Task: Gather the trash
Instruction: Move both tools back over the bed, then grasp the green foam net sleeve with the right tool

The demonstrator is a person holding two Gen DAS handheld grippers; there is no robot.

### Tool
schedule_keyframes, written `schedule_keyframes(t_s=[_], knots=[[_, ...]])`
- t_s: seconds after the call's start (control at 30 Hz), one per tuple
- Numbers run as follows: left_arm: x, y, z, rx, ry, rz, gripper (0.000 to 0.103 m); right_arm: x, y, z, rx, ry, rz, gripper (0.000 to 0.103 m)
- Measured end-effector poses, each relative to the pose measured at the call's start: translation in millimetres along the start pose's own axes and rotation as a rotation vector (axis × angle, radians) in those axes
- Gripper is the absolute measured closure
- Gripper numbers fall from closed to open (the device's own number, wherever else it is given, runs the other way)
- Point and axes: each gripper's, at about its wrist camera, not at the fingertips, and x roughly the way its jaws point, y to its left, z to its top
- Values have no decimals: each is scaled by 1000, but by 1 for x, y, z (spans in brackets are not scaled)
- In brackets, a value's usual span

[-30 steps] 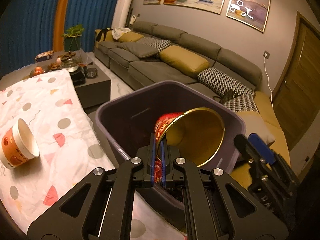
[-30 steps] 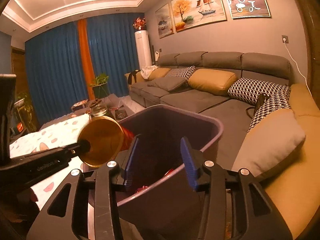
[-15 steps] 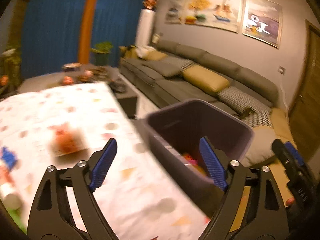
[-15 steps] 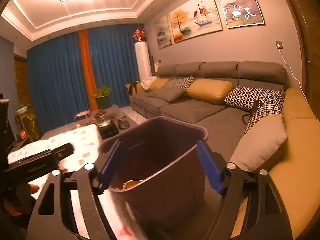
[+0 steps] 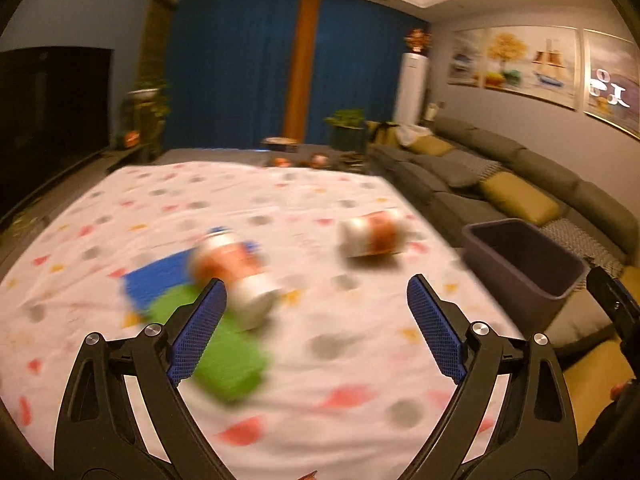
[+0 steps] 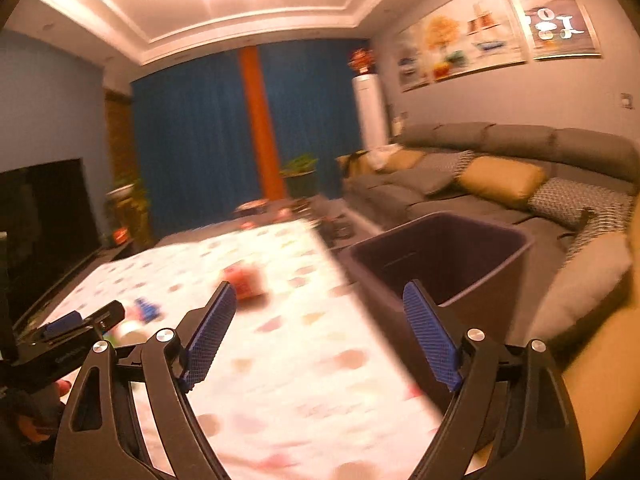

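My left gripper hangs over the dotted white tablecloth, jaws still opening, nothing between them. Just ahead lie a blurred orange-and-white bottle, a green wrapper and a blue sheet. A paper cup lies on its side farther right. The dark bin stands off the table's right edge. My right gripper is also opening and empty, between the table and the bin. The cup shows ahead of it, and the left gripper shows low left.
A grey sofa with yellow and patterned cushions runs along the right wall behind the bin. A dark low table with small items stands beyond the tablecloth. A television sits at the left, blue curtains at the back.
The left gripper let go of the gold-lined red cup into the bin, opened wide and swung left over the table. The right gripper opened too and turned left, away from the bin.
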Motion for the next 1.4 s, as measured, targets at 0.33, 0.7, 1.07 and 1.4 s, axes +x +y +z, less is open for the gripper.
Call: schedule_keyframes(t_s=[0.33, 0.7, 1.07, 1.4], knots=[[-55, 114, -8, -111, -55, 186, 13, 29, 113, -30, -128, 116, 193, 20], [-71, 166, -7, -177, -92, 212, 13, 66, 189, -63, -241, 255, 290, 25], [-72, 187, -6, -219, -107, 211, 13, 99, 222, -79, -323, 372, 315, 32], [-67, 192, -8, -235, -103, 203, 13, 114, 226, -86, -331, 450, 314, 34]])
